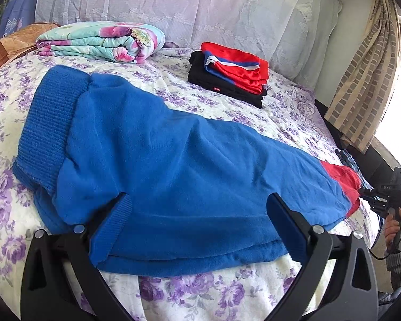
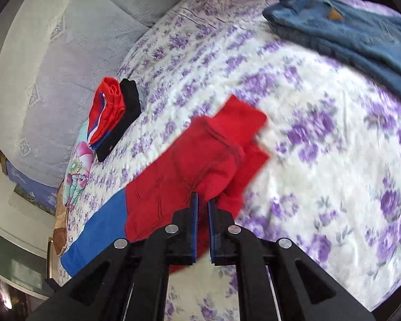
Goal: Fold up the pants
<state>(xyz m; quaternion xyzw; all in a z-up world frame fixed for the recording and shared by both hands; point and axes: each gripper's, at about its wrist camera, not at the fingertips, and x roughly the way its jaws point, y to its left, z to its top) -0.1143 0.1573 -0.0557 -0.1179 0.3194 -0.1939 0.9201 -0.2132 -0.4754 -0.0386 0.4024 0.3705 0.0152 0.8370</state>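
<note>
Nearest in the left wrist view, the left gripper (image 1: 200, 203) stands wide open over the near edge of the blue fleece pants (image 1: 173, 160), its two fingers resting on the cloth and holding nothing. The pants lie spread on the floral bedspread (image 1: 200, 294), ribbed waistband to the left, red cuffs (image 1: 342, 179) to the right. There the right gripper (image 2: 202, 200) has its jaws nearly closed, pinching the red cuff fabric (image 2: 214, 160). Beyond the pants on the bedspread sits a stack of folded clothes (image 1: 230, 72), red on black, with a folded flowered quilt (image 1: 101, 42) to its left. Denim jeans (image 2: 347, 32) lie farther along the bedspread in the right wrist view.
</note>
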